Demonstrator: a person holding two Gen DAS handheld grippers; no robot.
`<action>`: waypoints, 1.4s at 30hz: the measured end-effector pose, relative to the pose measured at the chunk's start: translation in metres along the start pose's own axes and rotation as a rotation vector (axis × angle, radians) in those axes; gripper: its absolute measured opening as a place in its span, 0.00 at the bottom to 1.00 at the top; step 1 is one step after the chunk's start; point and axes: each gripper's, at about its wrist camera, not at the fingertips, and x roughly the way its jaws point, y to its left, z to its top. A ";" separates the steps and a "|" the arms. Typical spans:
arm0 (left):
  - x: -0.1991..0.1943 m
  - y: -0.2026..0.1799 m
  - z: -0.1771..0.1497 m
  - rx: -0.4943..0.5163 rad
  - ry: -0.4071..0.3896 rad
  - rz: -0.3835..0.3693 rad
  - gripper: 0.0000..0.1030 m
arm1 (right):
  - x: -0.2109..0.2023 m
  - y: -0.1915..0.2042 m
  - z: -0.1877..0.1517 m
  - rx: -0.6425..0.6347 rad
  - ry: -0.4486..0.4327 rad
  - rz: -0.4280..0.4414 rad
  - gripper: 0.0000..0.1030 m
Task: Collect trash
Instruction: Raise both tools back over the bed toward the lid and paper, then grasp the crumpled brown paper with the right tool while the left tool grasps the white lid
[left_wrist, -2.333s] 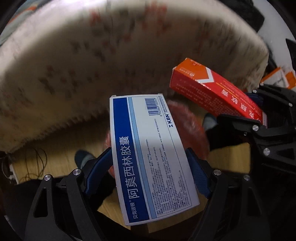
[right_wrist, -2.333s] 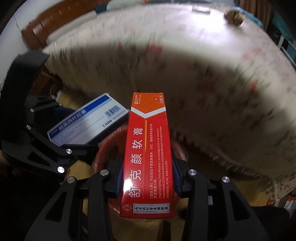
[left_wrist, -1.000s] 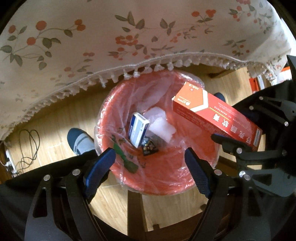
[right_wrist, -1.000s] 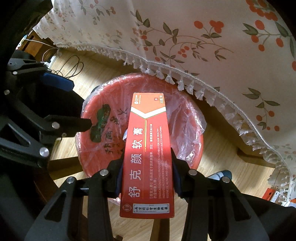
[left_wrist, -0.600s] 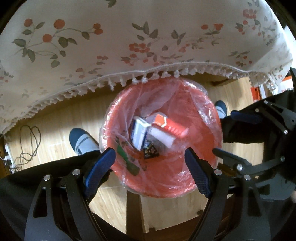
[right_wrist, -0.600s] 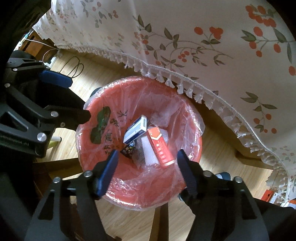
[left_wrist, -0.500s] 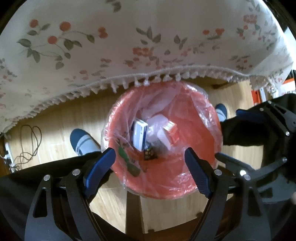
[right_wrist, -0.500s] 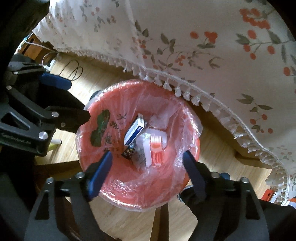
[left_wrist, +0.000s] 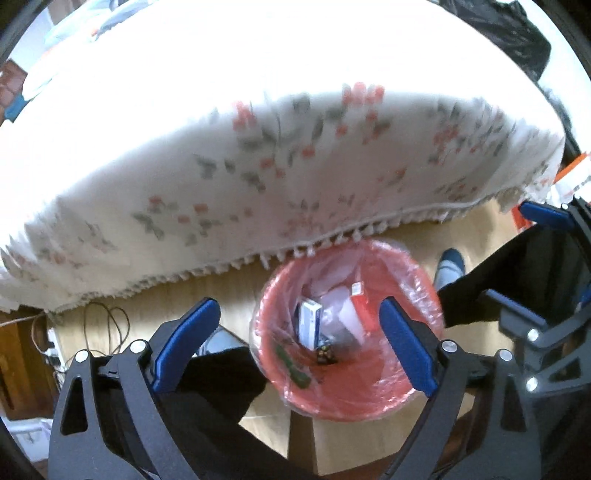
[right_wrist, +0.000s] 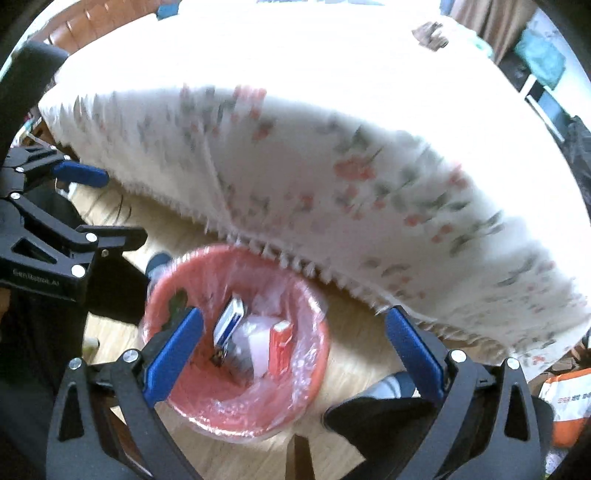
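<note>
A red bin (left_wrist: 417, 376) lined with clear plastic stands on the wooden floor by the table's edge; it also shows in the right wrist view (right_wrist: 207, 406). Inside lie a blue-and-white box (left_wrist: 308, 324) (right_wrist: 229, 321), a red box (left_wrist: 361, 306) (right_wrist: 280, 345) and white wrapping. My left gripper (left_wrist: 300, 339) is open and empty, high above the bin. My right gripper (right_wrist: 291, 347) is open and empty, also above the bin. Each gripper shows at the edge of the other's view.
A table with a white floral, fringed cloth (left_wrist: 258, 155) (right_wrist: 351, 177) fills the upper part of both views. A brown crumpled scrap (right_wrist: 430, 34) lies on the far tabletop. The person's feet (left_wrist: 448, 267) stand by the bin. Cables (left_wrist: 107, 325) lie on the floor at left.
Both grippers let their boxes fall into the bin, first the blue-and-white box, then the red. Both have since risen and tilted up, so the bin looks smaller and the tabletop shows.
</note>
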 end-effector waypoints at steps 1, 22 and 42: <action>-0.011 0.002 0.007 0.000 -0.035 0.007 0.89 | -0.009 -0.005 0.004 0.008 -0.032 -0.011 0.95; -0.070 0.045 0.228 -0.024 -0.315 0.052 0.94 | -0.018 -0.140 0.226 0.160 -0.258 -0.155 0.95; 0.022 0.068 0.359 -0.033 -0.313 0.031 0.94 | 0.133 -0.202 0.361 0.193 -0.225 -0.220 0.95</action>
